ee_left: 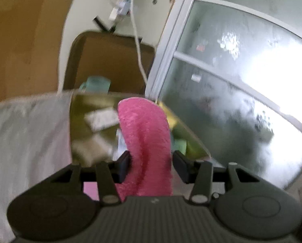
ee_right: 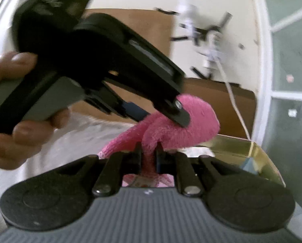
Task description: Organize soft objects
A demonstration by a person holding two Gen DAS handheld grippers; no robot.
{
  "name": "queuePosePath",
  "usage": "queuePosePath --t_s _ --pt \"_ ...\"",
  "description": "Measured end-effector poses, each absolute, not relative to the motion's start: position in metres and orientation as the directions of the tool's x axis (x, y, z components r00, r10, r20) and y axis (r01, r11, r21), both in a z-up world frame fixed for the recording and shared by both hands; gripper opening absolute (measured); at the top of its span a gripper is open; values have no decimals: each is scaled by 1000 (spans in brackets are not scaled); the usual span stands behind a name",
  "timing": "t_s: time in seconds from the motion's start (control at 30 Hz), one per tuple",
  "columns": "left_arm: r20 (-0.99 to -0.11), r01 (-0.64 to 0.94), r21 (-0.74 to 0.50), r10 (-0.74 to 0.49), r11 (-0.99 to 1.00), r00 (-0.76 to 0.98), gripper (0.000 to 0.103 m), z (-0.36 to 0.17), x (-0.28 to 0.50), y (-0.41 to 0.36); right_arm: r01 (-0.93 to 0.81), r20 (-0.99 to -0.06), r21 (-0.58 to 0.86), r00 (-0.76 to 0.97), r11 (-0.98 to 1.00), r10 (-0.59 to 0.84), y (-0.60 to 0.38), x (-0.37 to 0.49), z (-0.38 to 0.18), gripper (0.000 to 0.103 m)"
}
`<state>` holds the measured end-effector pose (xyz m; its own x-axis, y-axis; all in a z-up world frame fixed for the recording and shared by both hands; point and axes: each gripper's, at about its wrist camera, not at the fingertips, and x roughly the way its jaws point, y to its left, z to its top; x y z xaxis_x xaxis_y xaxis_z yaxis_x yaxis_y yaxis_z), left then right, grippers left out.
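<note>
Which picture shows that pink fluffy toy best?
The left wrist view: the pink toy rises unobstructed between its fingers. In the right wrist view, the toy is partly hidden by the other gripper.

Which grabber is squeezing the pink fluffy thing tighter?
The right gripper: its jaws pinch a thin fold of the pink plush nearly flat. The left gripper has wider jaws, with a small gap showing beside the plush.

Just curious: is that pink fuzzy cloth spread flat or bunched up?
Bunched up. The pink cloth is pinched between both tools, left and right, humped above the bed.
</note>
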<state>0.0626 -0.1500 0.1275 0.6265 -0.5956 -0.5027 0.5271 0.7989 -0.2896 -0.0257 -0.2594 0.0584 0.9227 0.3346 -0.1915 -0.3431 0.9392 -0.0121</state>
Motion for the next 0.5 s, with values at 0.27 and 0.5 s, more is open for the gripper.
queuePosePath --t_s 0.27,0.5 --pt "-565 420 -105 -402 902 721 100 95 171 -218 -85 -382 -6 921 996 76 -276 97 36 48" --pt "-550 332 -145 -355 932 756 101 69 155 -185 -49 -297 154 950 987 93 -298 59 26 50"
